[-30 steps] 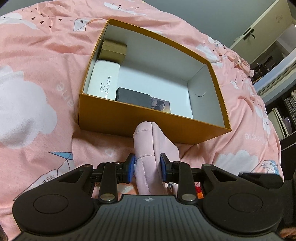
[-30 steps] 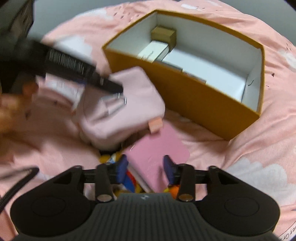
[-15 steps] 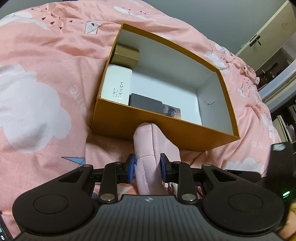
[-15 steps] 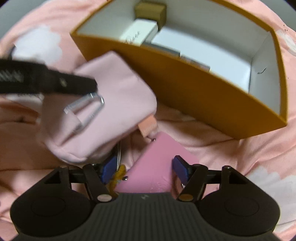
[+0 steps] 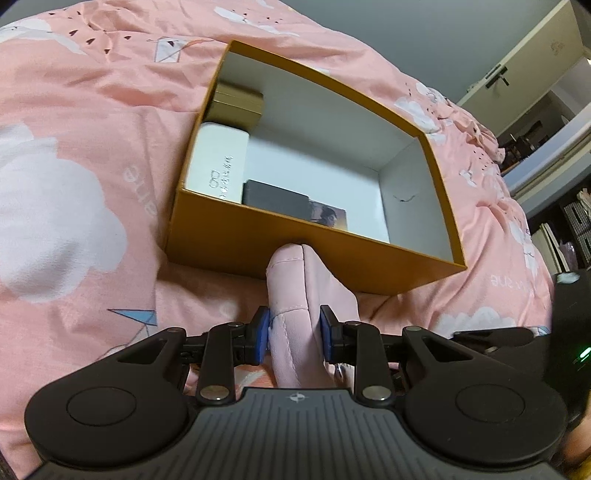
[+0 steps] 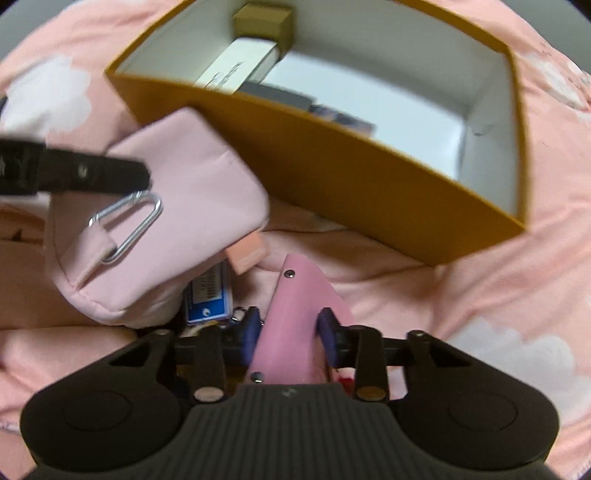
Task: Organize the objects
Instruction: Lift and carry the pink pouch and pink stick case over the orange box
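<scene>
In the left wrist view our left gripper [image 5: 294,334] is clamped narrow on the soft pink pouch [image 5: 301,295], lifting it so it stands on edge at centre frame, just in front of the near wall of the orange box [image 5: 280,240]; we judge this hold is meant to expose what lay under the pouch. In the right wrist view the pouch [image 6: 177,221] hangs at left, a metal clip [image 6: 127,225] dangling from its tab. Our right gripper [image 6: 286,332], at lower centre, has just been closing its jaws, and the pink case [image 6: 295,321] sits pinched between the pads. A blue card [image 6: 208,299] lies just left of it on the bedspread [image 6: 498,295]. The box at top already holds a tan box [image 6: 264,18], a white case [image 6: 240,66] and a dark case [image 6: 277,94] along its left side, so the bare white floor to the right looks like the place for the pink case.
</scene>
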Motion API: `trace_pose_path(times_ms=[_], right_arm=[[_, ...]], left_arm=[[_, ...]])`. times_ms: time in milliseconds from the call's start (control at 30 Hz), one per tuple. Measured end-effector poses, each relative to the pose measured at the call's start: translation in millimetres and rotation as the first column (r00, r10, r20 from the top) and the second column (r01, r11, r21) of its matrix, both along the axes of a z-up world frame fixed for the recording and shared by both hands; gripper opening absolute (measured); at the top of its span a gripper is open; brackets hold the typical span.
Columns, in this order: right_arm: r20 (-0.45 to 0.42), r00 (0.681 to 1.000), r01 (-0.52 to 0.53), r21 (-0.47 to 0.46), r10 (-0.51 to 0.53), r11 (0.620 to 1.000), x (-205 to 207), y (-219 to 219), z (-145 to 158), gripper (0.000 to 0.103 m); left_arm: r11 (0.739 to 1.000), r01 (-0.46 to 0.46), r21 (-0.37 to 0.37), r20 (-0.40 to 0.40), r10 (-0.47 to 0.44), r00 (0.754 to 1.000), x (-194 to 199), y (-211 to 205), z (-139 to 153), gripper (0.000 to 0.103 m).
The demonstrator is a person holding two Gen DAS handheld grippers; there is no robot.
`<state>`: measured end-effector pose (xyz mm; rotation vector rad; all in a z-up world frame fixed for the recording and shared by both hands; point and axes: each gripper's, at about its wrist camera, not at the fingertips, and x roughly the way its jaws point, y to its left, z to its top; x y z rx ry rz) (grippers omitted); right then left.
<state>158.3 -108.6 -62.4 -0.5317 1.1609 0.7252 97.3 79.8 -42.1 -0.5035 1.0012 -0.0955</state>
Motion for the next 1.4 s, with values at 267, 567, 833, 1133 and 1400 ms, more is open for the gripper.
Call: trace_pose_path(times_ms=[267,567,833,1133,1400], right_arm=[[-0.053,0.996,0.080,0.026,-0.078,0.996,39,-33,14,0.022],[-0.166,0.985,0.067,0.082,-0.053,0.994,58,-35,14,0.019],[-0.090,0.995,0.050,0.215,-0.032,0.975,36,-65,71,0.018],[0.071,0.993,0.059,0.393,-0.094,0.917,47,-74,139,0.018],[0.155,0.958,0.142,0.471,-0.240,0.871,87,-47,144,0.018]], left_arm=[[1.000,0.024,0.001,-0.006,-0.024,1.000,2,-9,0,0.031],[0.999,0.051,-0.001,-0.008,-0.051,0.999,0,-16,3,0.031],[0.992,0.117,-0.038,0.112,-0.112,0.987,-9,-30,37,0.031],[0.997,0.061,-0.042,0.287,-0.046,0.957,5,-28,84,0.031],[0.998,-0.029,-0.063,0.315,0.047,0.948,49,-19,76,0.031]])
